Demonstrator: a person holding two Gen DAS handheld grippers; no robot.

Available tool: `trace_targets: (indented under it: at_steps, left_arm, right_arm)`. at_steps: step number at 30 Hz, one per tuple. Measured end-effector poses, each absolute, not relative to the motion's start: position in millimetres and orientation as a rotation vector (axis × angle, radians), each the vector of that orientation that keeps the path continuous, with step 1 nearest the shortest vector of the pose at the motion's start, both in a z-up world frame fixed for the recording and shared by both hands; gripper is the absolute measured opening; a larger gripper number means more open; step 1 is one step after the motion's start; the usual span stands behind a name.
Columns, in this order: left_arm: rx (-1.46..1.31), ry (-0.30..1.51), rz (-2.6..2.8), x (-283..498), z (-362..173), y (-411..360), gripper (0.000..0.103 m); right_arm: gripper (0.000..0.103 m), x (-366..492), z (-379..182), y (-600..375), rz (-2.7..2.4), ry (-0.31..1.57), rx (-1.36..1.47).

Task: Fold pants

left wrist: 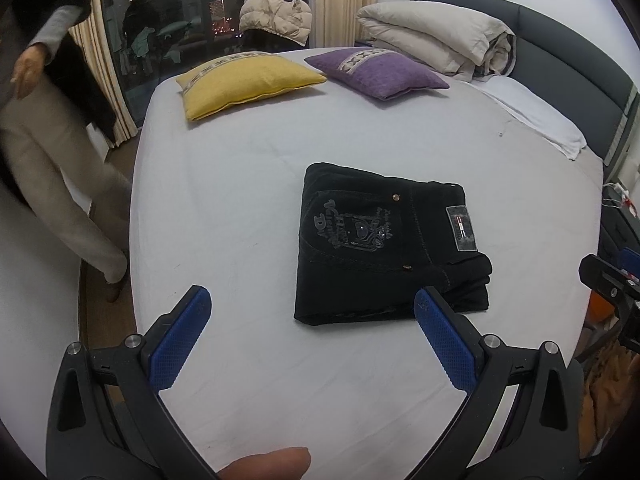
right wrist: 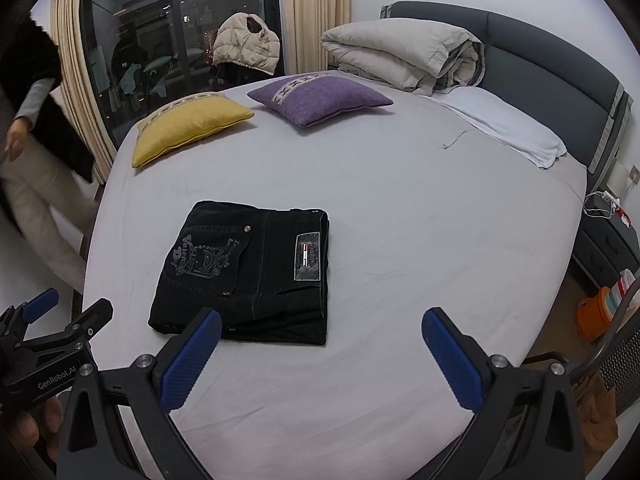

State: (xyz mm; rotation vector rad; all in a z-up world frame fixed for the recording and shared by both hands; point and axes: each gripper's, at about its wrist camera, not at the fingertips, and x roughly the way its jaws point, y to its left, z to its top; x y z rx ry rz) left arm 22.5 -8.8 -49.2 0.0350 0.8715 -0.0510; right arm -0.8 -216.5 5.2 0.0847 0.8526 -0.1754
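Pants (left wrist: pixel 384 244) folded on bed (left wrist: pixel 240 200), left gripper (left wrist: pixel 312 304) and right gripper (right wrist: pixel 322 326) fingers released.

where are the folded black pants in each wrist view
Left wrist: folded black pants lie right of centre on the bed, just beyond the right blue finger of the open tongs.
Right wrist: pants lie left of centre, behind the left finger.
Shared landmark: the purple pillow beyond them.

A grey-sheeted bed (right wrist: pixel 400 208) with dark headboard (right wrist: pixel 540 64) faces a night-dark window (right wrist: pixel 180 32).
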Motion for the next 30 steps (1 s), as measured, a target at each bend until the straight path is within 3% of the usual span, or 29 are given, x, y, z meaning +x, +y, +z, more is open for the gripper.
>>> trace_targets:
  at_steps: [30]
  left_arm:
    - [0.055,0.854,-0.033,23.4,-50.4,-7.9,0.103]
  right_arm:
    - [0.103,6.3,-6.0,-200.2,-0.156,0.891,0.044]
